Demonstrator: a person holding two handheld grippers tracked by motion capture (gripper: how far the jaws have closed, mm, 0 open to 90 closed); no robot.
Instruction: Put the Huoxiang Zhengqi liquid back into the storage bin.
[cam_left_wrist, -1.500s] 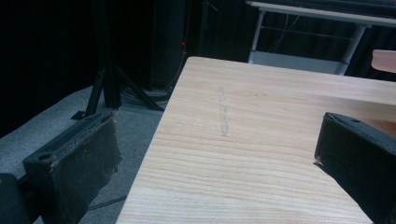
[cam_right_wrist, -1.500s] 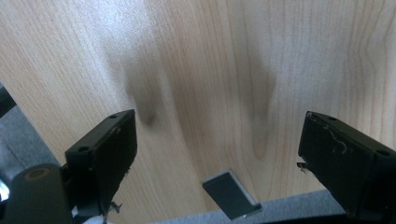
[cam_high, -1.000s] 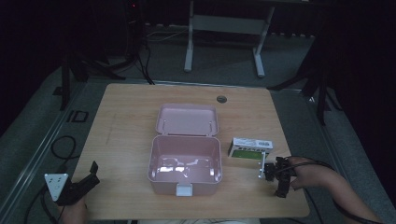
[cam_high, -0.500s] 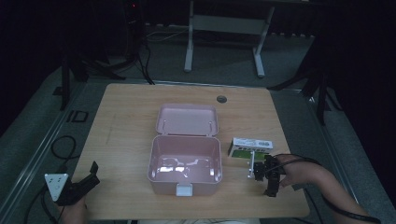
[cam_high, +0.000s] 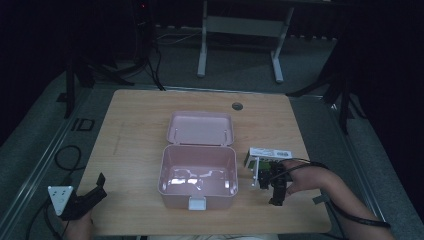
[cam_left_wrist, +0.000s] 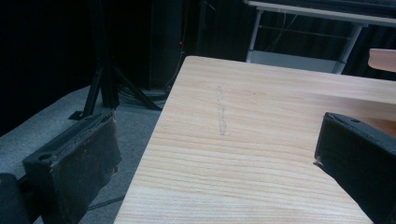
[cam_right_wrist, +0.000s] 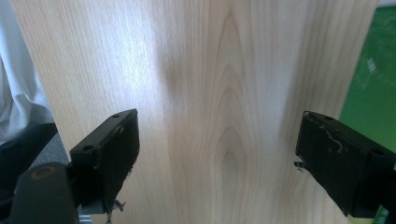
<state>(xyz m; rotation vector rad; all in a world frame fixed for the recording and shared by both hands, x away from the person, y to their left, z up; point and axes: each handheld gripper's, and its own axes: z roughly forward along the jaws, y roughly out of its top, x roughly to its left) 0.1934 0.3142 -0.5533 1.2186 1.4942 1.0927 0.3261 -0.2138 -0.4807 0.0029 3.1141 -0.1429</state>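
box: small green-and-white cardboard box (cam_high: 268, 154), print unreadable, long axis across counter (cam_high: 140, 125)
right tool (cam_high: 276, 192): wide open, empty, beside box
left tool (cam_high: 92, 192): wide open, empty

Looks like a lab or recording studio, not anyone's home. Dark room, grey carpet floor (cam_high: 45, 125), a plain wooden table (cam_high: 140, 120) on its own, black tripod stands (cam_high: 75, 75) and loose cables (cam_high: 65, 157) around it, plus a white metal desk frame (cam_high: 240, 30) further back.
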